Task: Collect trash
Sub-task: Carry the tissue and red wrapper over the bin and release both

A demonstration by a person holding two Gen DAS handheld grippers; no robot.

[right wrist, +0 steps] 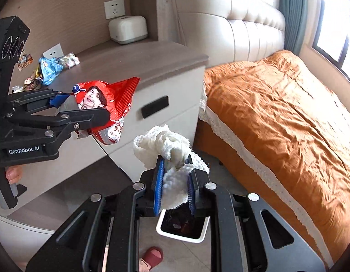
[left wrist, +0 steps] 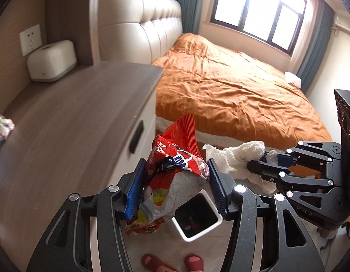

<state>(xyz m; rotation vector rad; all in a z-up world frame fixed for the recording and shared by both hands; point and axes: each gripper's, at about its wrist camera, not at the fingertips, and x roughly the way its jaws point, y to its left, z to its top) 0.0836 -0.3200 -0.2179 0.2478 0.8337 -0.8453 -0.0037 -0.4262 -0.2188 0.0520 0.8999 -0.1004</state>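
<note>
I get bright daylight from the window [left wrist: 259, 13], blown out white; fisheye bending darkens the corners farthest from it.

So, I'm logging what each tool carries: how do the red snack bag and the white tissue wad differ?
The red snack bag is glossy printed foil; the white tissue wad is plain, soft and fibrous. The bag is bigger, spreading the left tool wider than the wad spreads the right tool. Both are crumpled and held above the white bin.
</note>
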